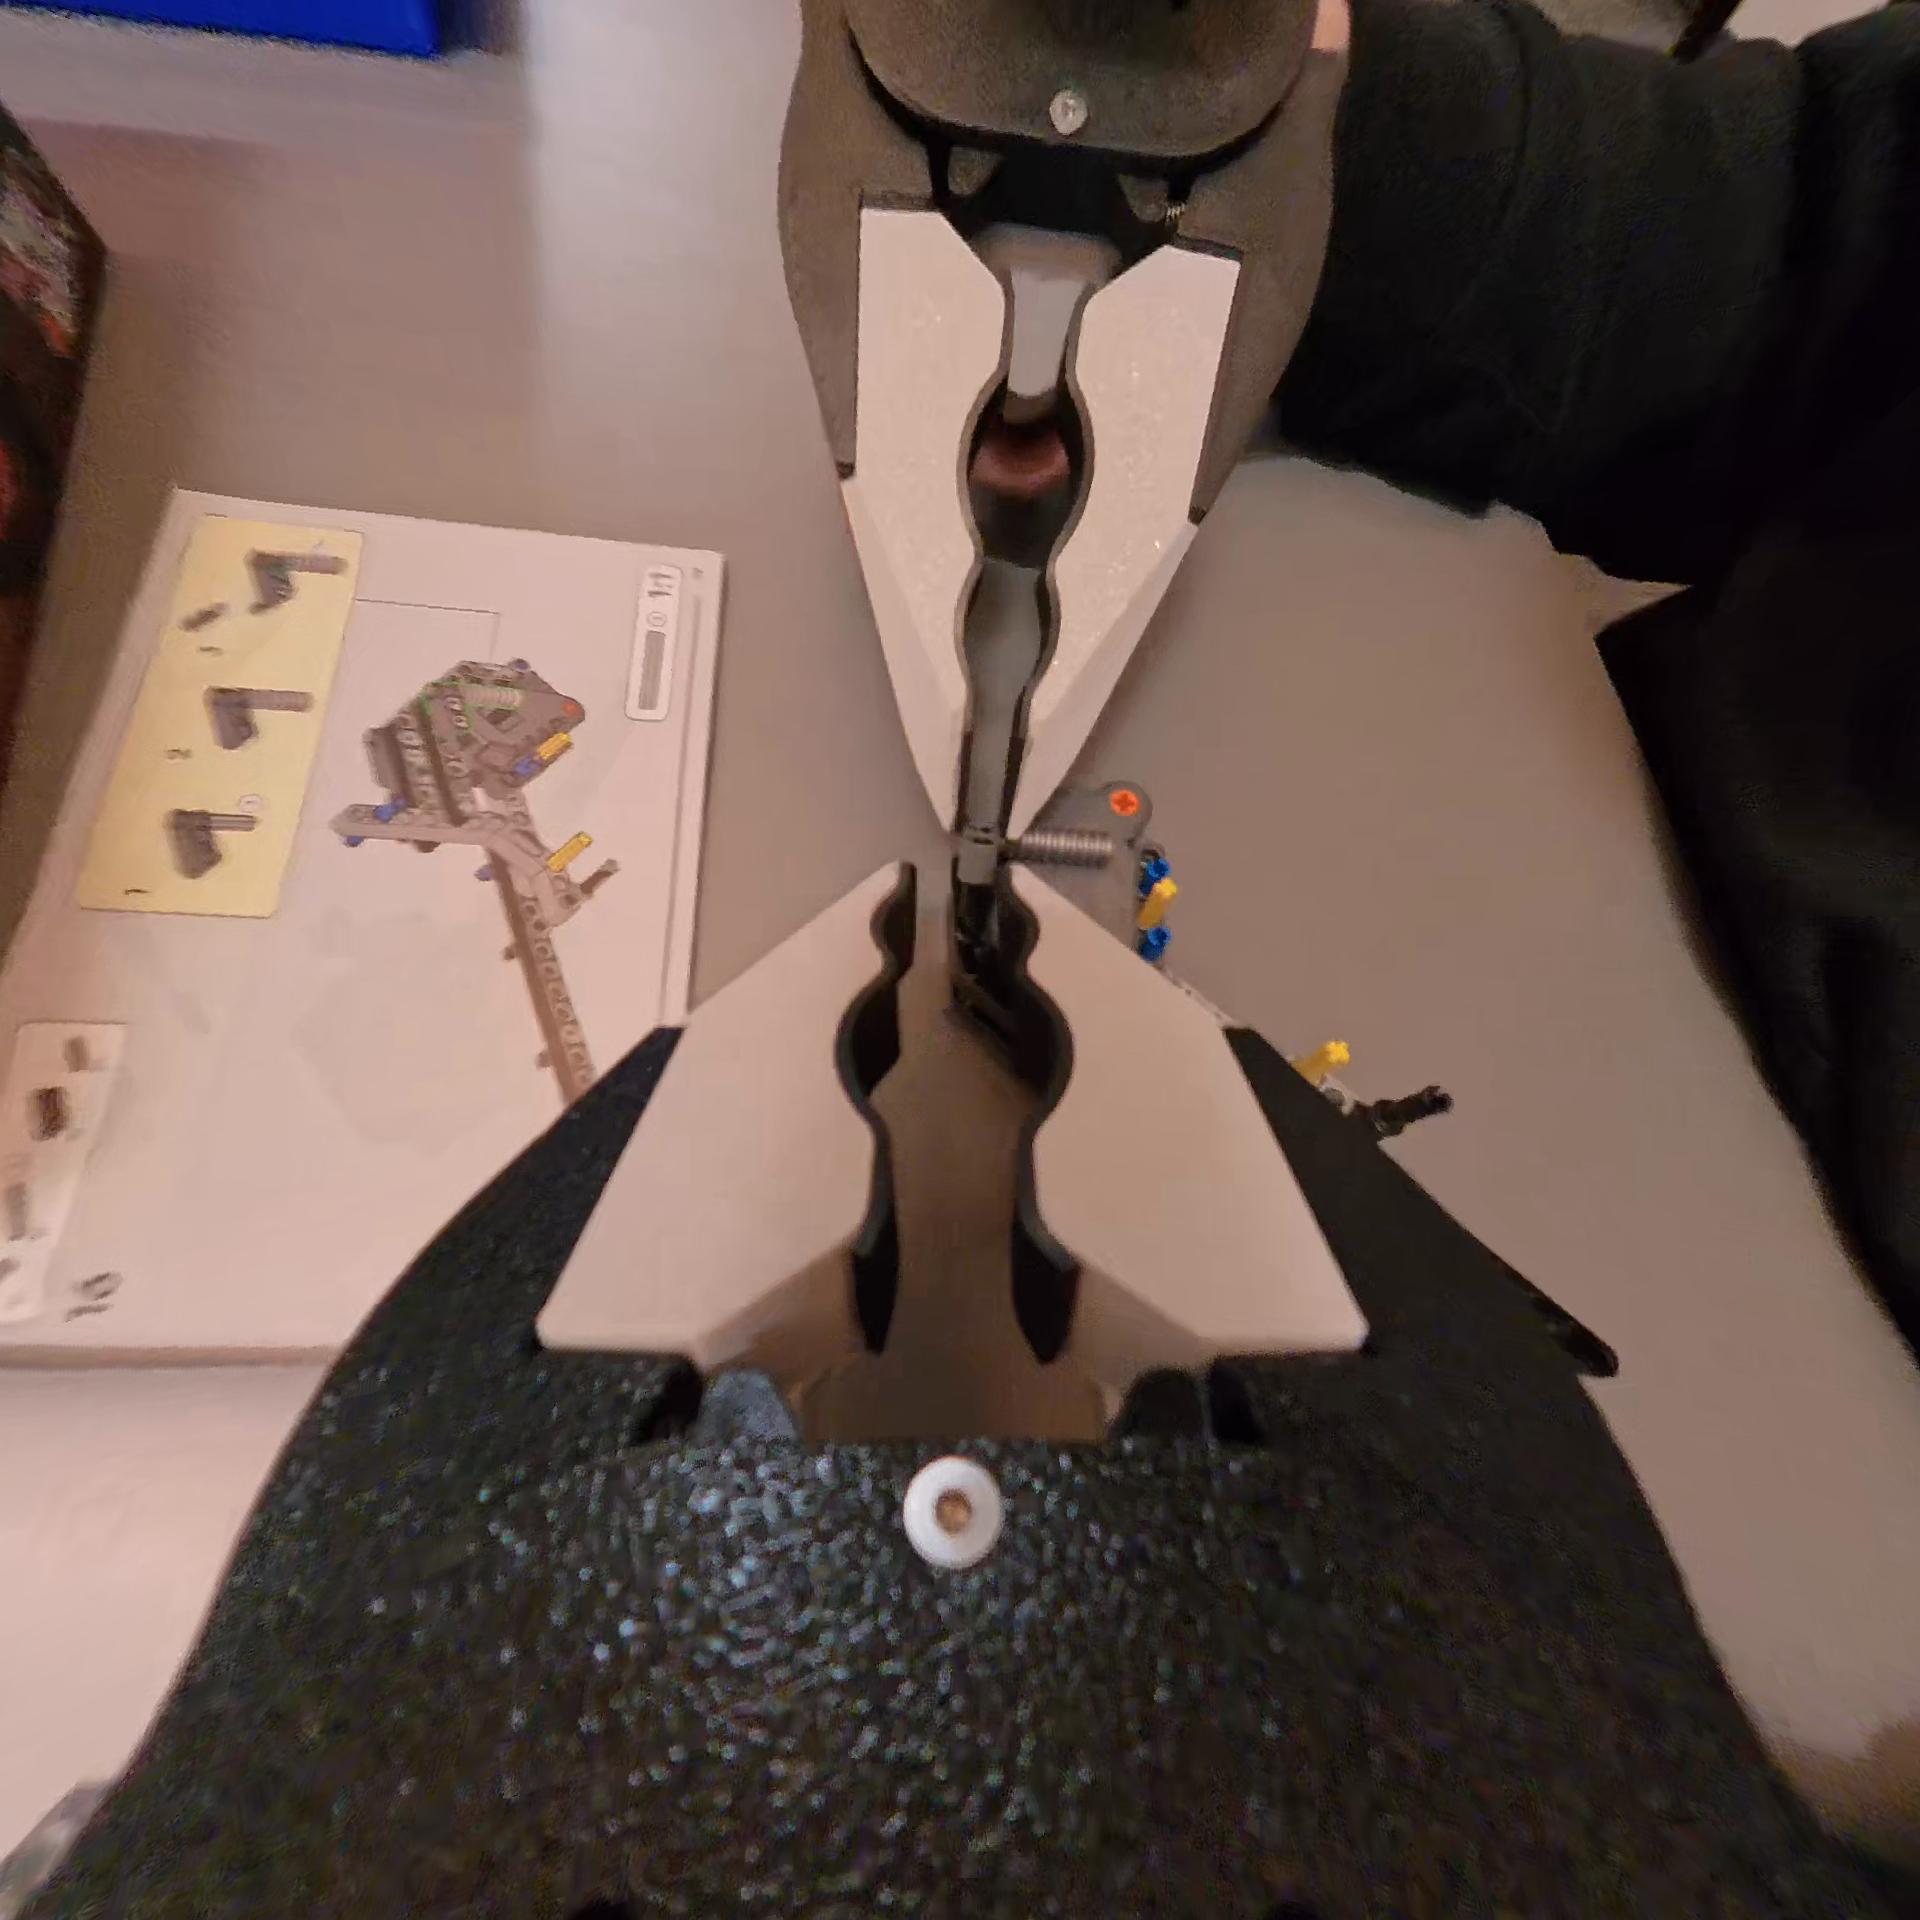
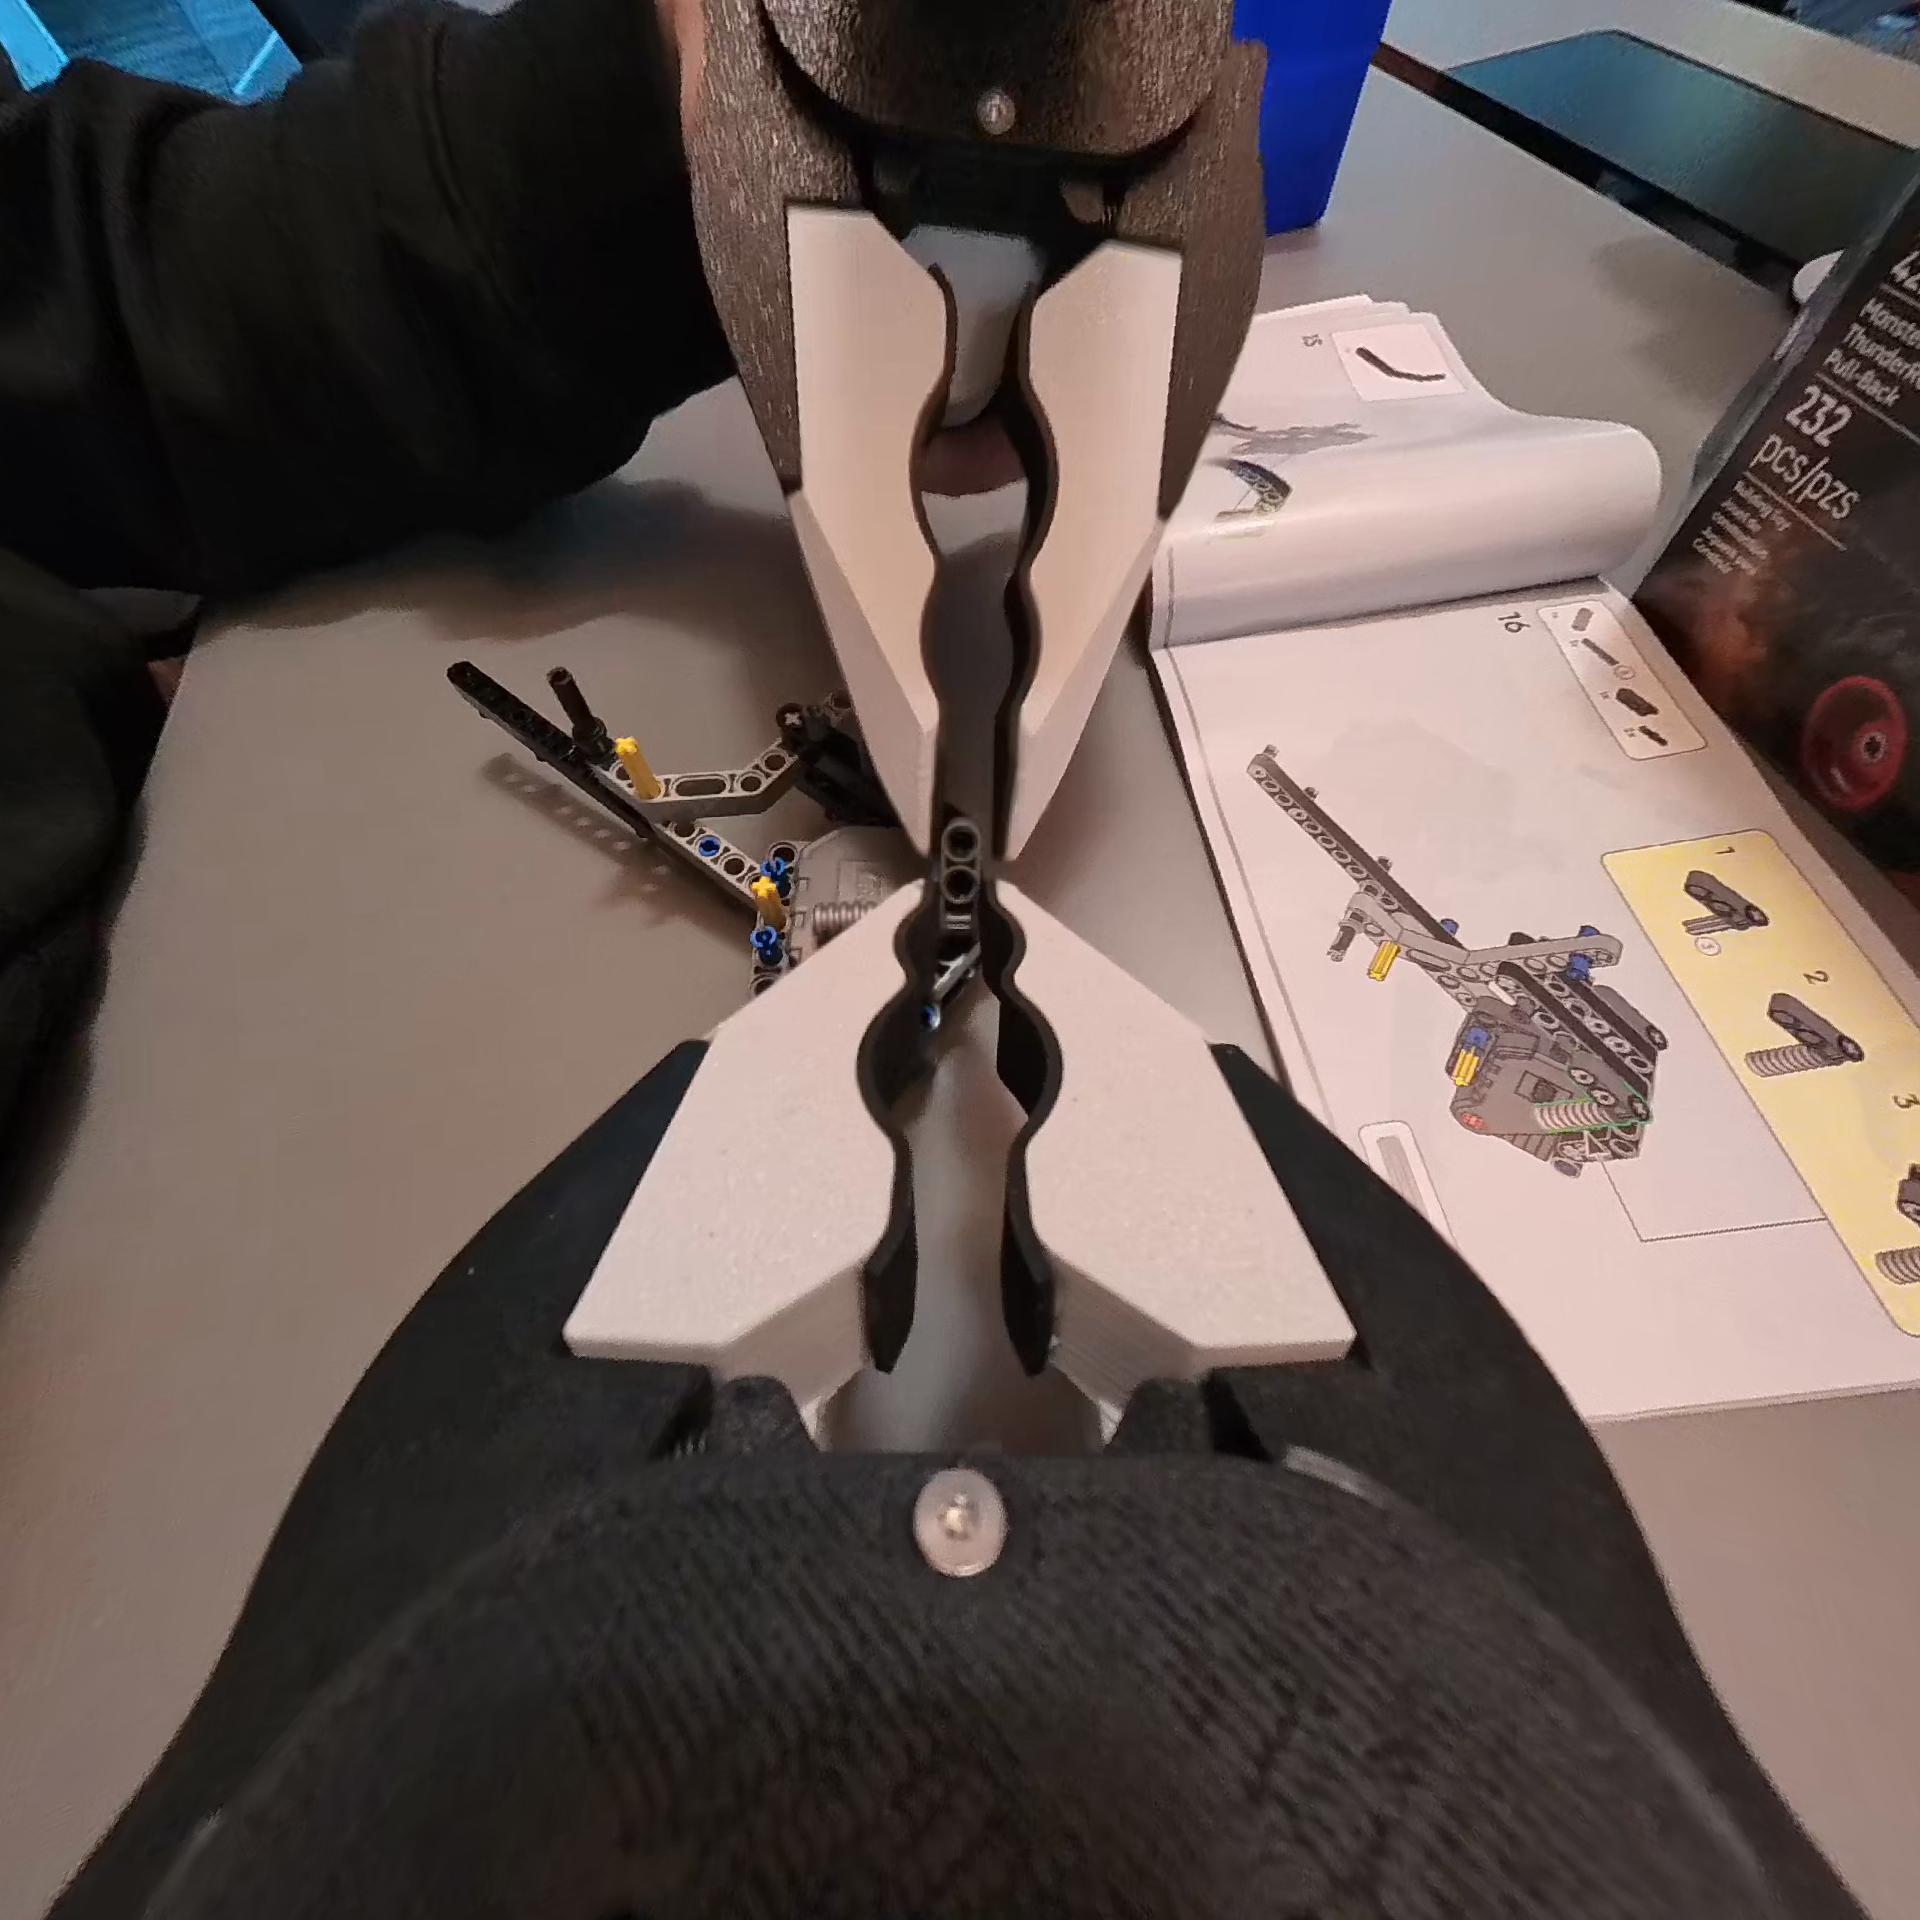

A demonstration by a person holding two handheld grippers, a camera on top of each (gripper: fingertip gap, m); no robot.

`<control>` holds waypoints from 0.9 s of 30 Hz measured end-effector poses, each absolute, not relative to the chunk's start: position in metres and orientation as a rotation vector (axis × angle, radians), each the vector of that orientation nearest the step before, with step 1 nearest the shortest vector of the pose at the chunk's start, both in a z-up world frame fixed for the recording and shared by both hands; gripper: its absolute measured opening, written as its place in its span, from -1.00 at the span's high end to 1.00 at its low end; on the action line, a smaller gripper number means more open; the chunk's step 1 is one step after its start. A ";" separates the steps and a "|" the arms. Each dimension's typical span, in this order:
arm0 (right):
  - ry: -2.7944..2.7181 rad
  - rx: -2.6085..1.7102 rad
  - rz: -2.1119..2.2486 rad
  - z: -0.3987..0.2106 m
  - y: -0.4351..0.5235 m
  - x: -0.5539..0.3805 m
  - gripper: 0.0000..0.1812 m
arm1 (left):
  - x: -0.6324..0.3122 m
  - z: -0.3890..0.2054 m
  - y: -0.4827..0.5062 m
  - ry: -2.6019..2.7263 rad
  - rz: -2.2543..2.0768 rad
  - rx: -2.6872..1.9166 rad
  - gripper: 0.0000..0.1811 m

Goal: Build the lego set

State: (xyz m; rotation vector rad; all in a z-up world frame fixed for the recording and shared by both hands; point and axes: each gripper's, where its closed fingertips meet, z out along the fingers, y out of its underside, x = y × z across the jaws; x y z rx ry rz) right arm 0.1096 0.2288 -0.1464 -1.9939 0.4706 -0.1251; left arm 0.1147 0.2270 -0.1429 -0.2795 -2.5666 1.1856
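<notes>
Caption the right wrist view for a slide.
Two grippers meet tip to tip on a small grey connector above the partly built model.

wrist views face each other, close, downward | shared: connector (image 2: 958, 883), booklet (image 1: 416, 935)

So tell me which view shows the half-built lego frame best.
The right wrist view: the half-built lego frame lies mostly exposed on the table. In the left wrist view the left claw hides most of it.

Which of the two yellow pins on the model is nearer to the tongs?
The lower yellow pin, among the blue pins; the other yellow pin stands farther left, by the black beam.
</notes>
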 end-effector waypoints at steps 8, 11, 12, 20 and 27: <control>0.426 -2.074 -0.086 -0.141 0.228 0.111 0.94 | 0.120 -0.126 0.229 -2.741 1.241 -0.409 0.77; 0.421 -2.135 -0.077 -0.146 0.227 0.109 0.94 | 0.113 -0.136 0.228 -2.796 1.157 -0.461 0.76; 0.421 -2.138 -0.083 -0.146 0.227 0.109 0.94 | 0.113 -0.138 0.226 -2.810 1.155 -0.460 0.80; 0.444 -2.109 -0.124 -0.146 0.227 0.106 0.93 | 0.106 -0.147 0.227 -2.817 1.131 -0.477 0.96; 0.407 -2.058 -0.202 -0.144 0.225 0.107 0.94 | 0.105 -0.147 0.225 -2.701 1.203 -0.388 0.96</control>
